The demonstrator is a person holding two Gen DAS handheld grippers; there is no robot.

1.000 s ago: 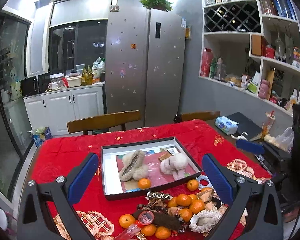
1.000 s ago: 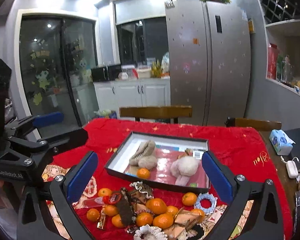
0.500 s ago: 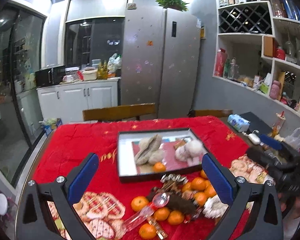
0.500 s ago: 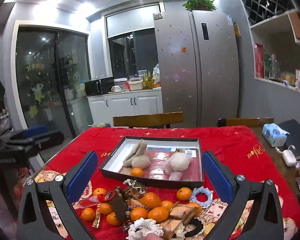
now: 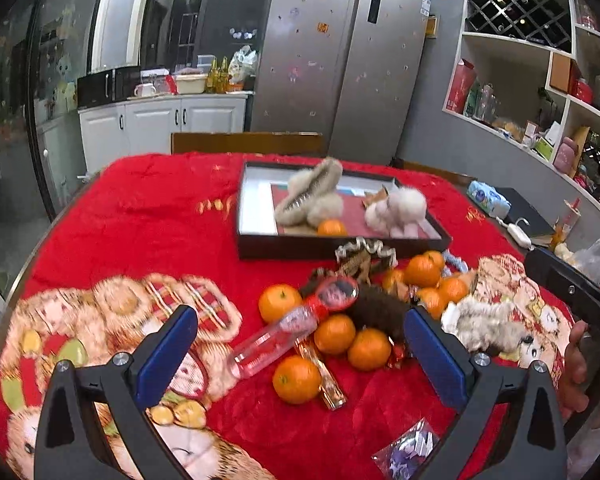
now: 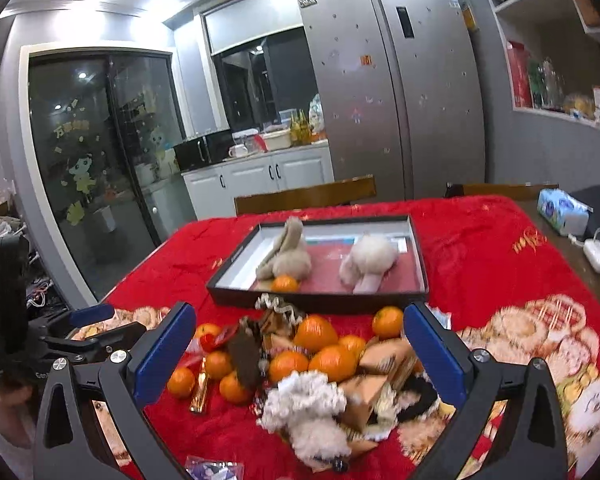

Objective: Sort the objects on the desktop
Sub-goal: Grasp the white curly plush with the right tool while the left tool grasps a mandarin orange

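Both grippers hang spread and empty, the left gripper (image 5: 300, 354) over glossy round oranges (image 5: 334, 334) and a clear plastic bottle (image 5: 274, 342), the right gripper (image 6: 300, 354) over a fluffy white scrunchie (image 6: 304, 404). The heap lies on a plush red tablecloth (image 5: 148, 216) just before a shallow dark tray (image 6: 320, 302) holding furry clips (image 6: 286, 256).

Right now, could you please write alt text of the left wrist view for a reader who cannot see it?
The open left gripper hovers empty over a pile of tangerines and a clear bottle on a red tablecloth. Behind the pile, a dark tray holds two furry items and one tangerine. The kitchen lies beyond.
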